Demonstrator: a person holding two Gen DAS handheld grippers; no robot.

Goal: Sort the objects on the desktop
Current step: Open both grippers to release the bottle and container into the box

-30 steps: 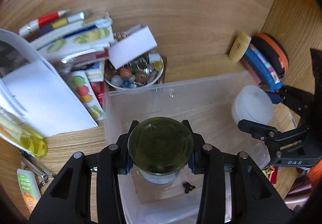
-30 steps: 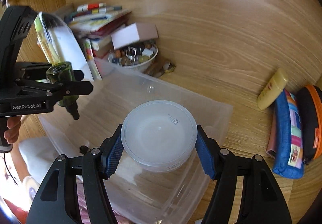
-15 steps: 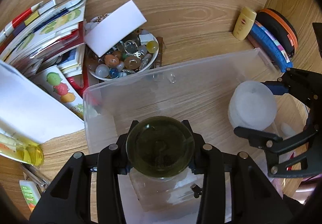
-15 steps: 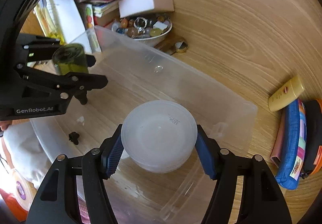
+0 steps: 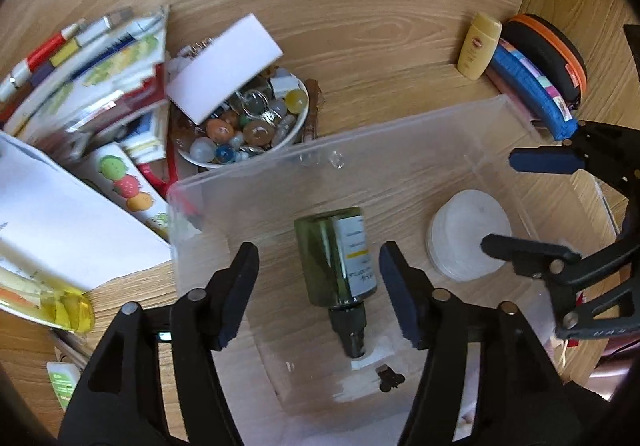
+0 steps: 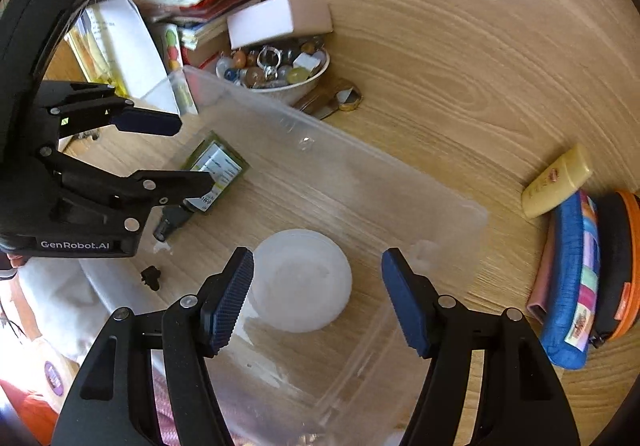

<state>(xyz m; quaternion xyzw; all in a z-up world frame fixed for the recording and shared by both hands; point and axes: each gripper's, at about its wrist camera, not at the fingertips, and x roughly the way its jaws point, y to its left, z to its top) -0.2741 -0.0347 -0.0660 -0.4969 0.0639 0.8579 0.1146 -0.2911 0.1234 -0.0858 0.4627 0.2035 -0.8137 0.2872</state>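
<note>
A clear plastic bin (image 5: 400, 133) stands on the wooden desk. A green glass bottle (image 5: 336, 258) with a white label lies on its side on the bin floor; it also shows in the right wrist view (image 6: 208, 169). A white round container (image 5: 468, 242) sits on the bin floor to its right, and also shows in the right wrist view (image 6: 300, 278). My left gripper (image 5: 320, 286) is open above the bottle. My right gripper (image 6: 316, 298) is open above the white container. A small black piece (image 5: 390, 376) lies on the bin floor.
A white bowl of beads and rings (image 5: 248, 129) stands behind the bin, with a white box (image 5: 224, 65) leaning on it. Booklets and papers (image 5: 88, 73) lie at the left. A yellow tube (image 5: 478, 45) and pencil cases (image 5: 536, 81) lie at the right.
Both grippers have opened. The green bottle has dropped from the left gripper and lies on the bin floor. The white container has left the right gripper and rests in the bin.
</note>
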